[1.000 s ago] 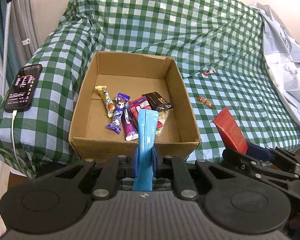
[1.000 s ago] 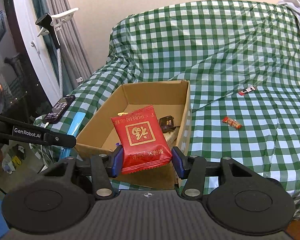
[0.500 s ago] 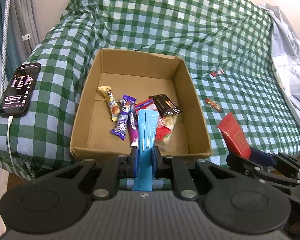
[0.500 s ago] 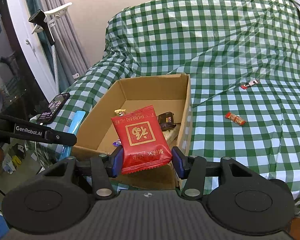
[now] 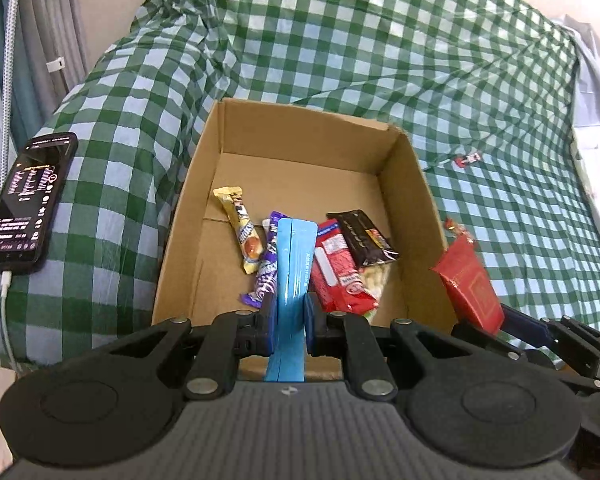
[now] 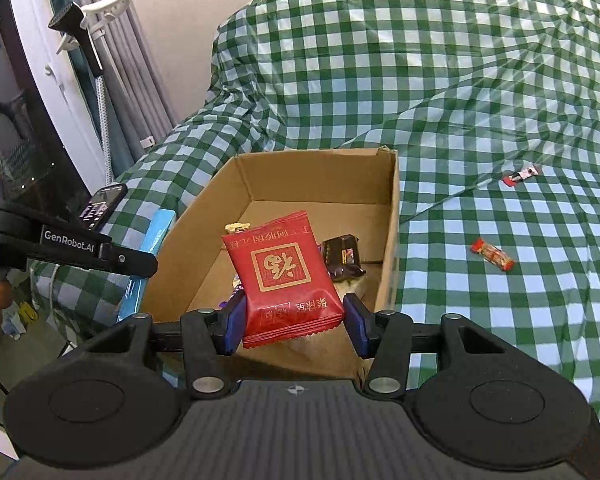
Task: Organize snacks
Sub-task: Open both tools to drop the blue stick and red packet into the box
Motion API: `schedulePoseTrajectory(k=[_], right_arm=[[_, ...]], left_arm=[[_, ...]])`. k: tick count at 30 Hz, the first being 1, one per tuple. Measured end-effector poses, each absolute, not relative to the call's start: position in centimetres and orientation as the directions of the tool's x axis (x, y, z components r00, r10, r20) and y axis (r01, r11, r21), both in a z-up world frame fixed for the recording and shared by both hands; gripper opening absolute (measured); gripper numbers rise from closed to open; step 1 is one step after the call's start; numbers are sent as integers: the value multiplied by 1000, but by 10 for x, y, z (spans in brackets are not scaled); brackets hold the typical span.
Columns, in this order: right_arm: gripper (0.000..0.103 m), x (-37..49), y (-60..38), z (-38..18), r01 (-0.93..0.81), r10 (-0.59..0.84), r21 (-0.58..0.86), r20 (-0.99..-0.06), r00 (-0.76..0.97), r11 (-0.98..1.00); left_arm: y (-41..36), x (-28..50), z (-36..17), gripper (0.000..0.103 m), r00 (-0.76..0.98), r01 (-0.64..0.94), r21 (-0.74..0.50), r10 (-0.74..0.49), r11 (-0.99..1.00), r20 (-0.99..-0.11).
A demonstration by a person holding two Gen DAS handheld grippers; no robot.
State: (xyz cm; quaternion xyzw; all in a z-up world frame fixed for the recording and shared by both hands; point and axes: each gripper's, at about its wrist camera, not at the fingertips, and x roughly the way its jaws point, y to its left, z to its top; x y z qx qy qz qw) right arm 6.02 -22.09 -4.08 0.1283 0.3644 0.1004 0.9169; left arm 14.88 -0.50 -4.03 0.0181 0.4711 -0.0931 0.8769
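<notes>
Both tools moved closer over the box (image 5: 404, 184). Left tool (image 5: 291, 326) pinches blue packet (image 5: 294, 264) upright; right tool (image 6: 294, 322) pinches red packet (image 6: 282, 276).

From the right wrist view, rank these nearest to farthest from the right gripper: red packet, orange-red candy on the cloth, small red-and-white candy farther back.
1. Red packet: clamped in the right gripper, over the cardboard box.
2. Orange-red candy: on the checked cloth, right of the box.
3. Red-and-white candy: farther back on the right.
</notes>
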Motion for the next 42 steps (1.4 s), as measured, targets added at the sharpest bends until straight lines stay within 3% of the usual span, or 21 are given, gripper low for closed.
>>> schedulePoseTrajectory(k=[22,24,26,27,29,30,42], right_arm=[[53,150,-204,-86,-92,274,284,-707,652,954],[53,157,-203,-89,-92,274,284,-711,648,955],[58,164,-202,-90,-89,269,279,-716,644,956],[70,167,-202,-89,-84,264,276,-718,645,957],[90,168,-203,-84,-71,246,266,-717,653,961],[94,164,-203,-81,-67,235,256,-710,664,964],[101,91,-203,-48,-59,227,256,-699,678,965]], left_arm=[[-6,233,-96,16,473,160,-18,-92,987,-876],[-7,238,-97,29,483,157,3,-74,988,-872],[-7,239,-93,94,486,150,10,-65,989,-871],[-5,237,-89,103,503,146,1,-73,989,-861],[-1,227,-80,103,548,148,-14,-94,989,-831],[0,223,-78,103,552,150,-8,-90,989,-829],[5,130,-65,103,557,159,80,-23,984,-830]])
